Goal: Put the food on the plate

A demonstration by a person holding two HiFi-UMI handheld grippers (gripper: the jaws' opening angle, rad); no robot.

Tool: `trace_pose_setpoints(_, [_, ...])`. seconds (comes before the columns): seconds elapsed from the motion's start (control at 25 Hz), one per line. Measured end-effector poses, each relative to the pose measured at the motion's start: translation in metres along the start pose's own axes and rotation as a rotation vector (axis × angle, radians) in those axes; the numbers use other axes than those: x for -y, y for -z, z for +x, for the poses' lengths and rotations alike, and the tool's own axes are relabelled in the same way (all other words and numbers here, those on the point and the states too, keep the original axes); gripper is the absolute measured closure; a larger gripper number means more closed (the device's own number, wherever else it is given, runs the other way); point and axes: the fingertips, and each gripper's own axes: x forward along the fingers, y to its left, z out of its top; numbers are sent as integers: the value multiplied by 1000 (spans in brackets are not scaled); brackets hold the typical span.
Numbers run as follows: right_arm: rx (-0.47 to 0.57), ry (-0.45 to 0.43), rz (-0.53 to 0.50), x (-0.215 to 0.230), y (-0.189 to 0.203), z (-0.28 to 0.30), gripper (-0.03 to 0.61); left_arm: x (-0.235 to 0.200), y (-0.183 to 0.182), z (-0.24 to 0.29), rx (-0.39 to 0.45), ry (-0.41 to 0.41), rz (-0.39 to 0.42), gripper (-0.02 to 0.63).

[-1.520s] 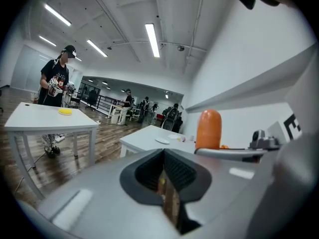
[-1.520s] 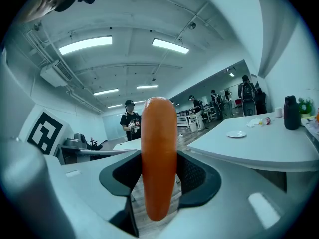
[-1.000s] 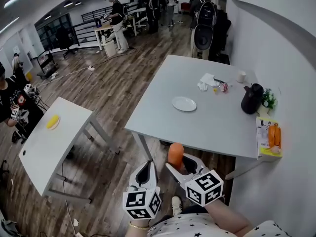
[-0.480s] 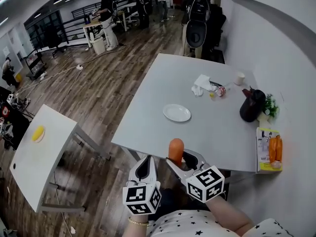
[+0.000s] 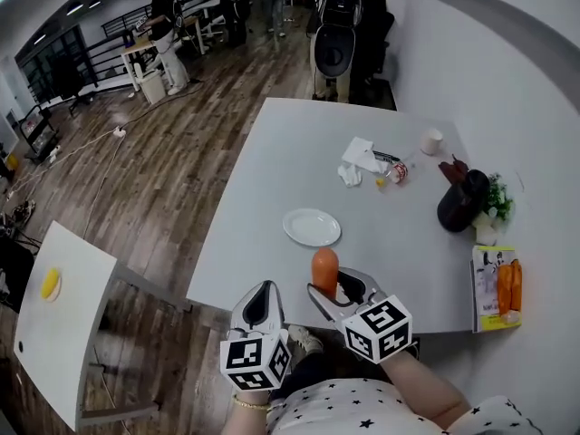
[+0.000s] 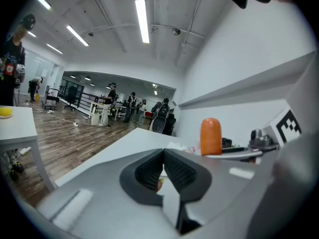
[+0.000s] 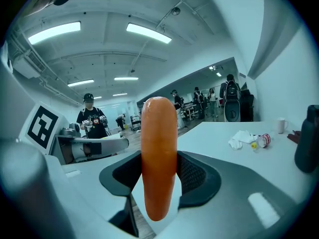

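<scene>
Standing upright in the right gripper (image 5: 332, 288), the orange food (image 5: 324, 266), a sausage or perhaps a carrot, hard to tell from here, is clamped between the jaws around its middle, above the near edge of the table (image 5: 290, 152). The white plate (image 5: 311, 227) lies on the table just beyond it, not touching. The left gripper (image 5: 261, 304) hangs to the left, off the table's near edge, its jaws closed together with nothing between them.
</scene>
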Motion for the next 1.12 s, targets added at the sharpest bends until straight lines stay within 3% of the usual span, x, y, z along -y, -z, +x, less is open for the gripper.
trace_pose_setpoints(0.32, [-176,9,-87,73,4,68,365,-32,-12,73,-32,-3,-12,606])
trace_pose_setpoints(0.56, [-463,-39,-277,131,26,131,365,-49,-8,109,-68,-5,-10,606])
trace_pose_setpoints(0.76, [-751,-140,-516,157,65,174,365,-56,-4,128,-102,1,-10,606])
trace_pose_setpoints(0.88, [-866,-168,-624,165,80,192,365,-58,-3,135,-116,6,-12,606])
trace_pose_setpoints(1.12, [-1012,-223,-633,173,102,220,365,-62,4,145,-149,3,-19,606])
